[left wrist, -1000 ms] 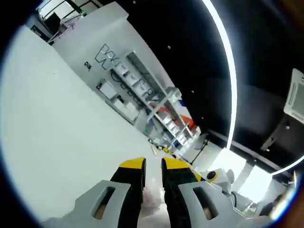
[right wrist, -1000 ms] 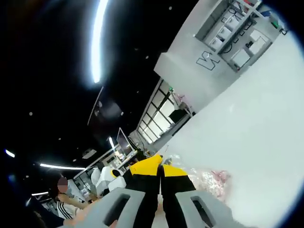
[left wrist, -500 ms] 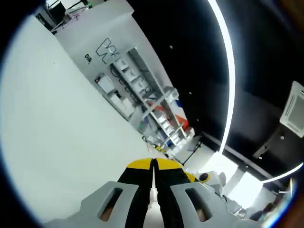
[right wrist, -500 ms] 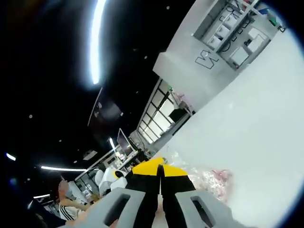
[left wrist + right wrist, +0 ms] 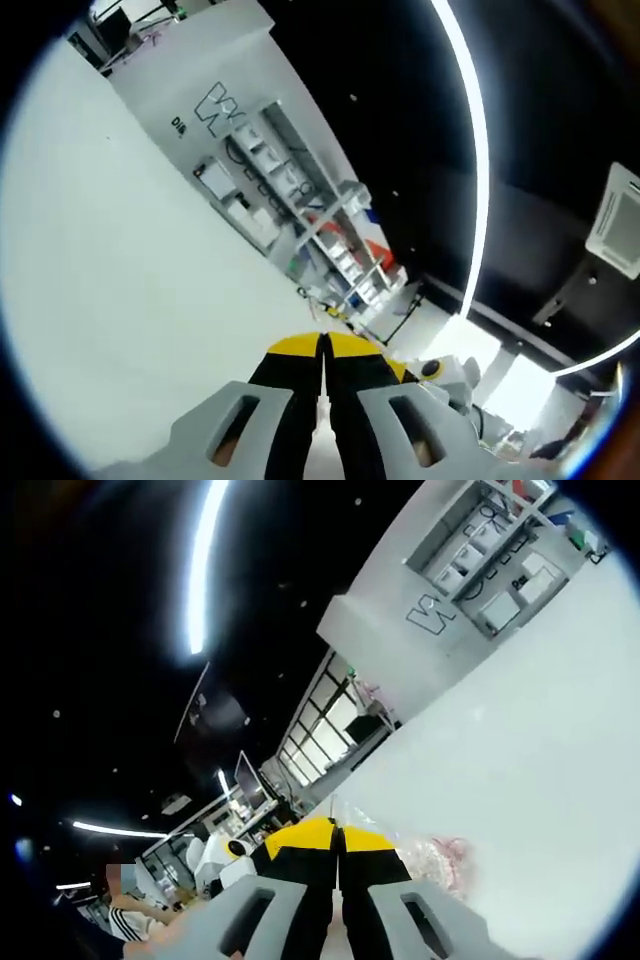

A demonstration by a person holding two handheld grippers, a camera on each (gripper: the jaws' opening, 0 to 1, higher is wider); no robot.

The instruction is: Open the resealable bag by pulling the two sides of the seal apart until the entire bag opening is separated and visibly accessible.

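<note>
One clear, crinkled resealable bag (image 5: 425, 855) with pinkish contents lies on the white counter (image 5: 540, 770), just beside the right gripper (image 5: 340, 832), whose yellow-tipped jaws are pressed together on its edge. The left gripper (image 5: 323, 345) has its jaws closed too; what they pinch cannot be told

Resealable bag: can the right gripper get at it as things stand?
Probably yes. In the right gripper view the right gripper has its jaws together, with the clear resealable bag bunched right beside its tips over the white table. Nothing lies between them; whether film is actually pinched is unclear.
</note>
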